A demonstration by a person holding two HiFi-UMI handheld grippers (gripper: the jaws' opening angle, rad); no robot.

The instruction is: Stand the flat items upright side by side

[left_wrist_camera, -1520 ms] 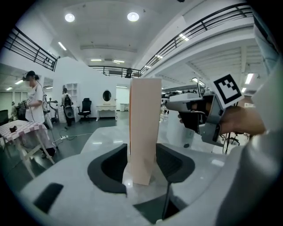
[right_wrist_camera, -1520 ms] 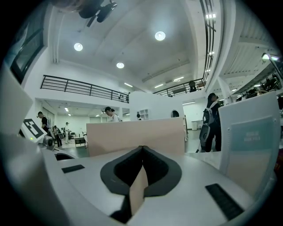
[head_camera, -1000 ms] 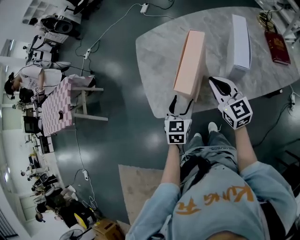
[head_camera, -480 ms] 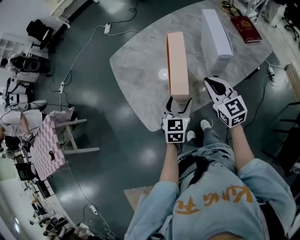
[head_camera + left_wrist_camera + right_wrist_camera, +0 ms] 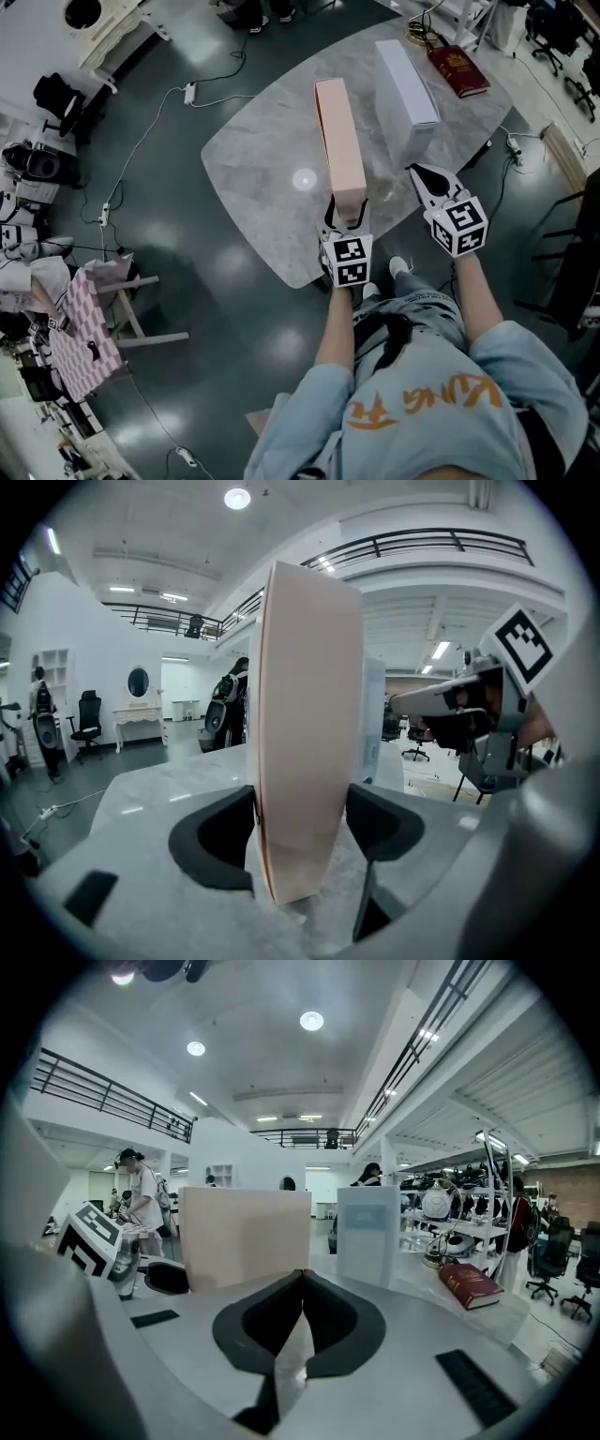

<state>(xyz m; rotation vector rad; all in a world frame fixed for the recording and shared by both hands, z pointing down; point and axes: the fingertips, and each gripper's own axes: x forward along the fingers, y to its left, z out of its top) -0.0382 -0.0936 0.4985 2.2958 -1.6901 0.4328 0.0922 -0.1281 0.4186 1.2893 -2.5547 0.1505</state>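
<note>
A tall pink box (image 5: 339, 141) stands on edge on the marble table (image 5: 262, 178), its near end by the table's front edge. My left gripper (image 5: 345, 214) has that end between its jaws; they have just been closing, and both pads touch the box's sides (image 5: 309, 761). A white box (image 5: 405, 80) stands upright to the right of the pink one, a gap apart and roughly parallel. My right gripper (image 5: 417, 172) hovers shut and empty near the front edge, before the white box (image 5: 368, 1232) and to the right of the pink box (image 5: 246, 1232).
A red book (image 5: 459, 70) lies flat at the table's far right, beside a coil of cable. The table's rounded front edge runs just under both grippers. Cables trail over the dark floor, and people and chairs stand in the room behind.
The pink box has swung from slanting away from the white box to roughly parallel with it. Both grippers shifted along the table's front edge, and the head view has turned.
</note>
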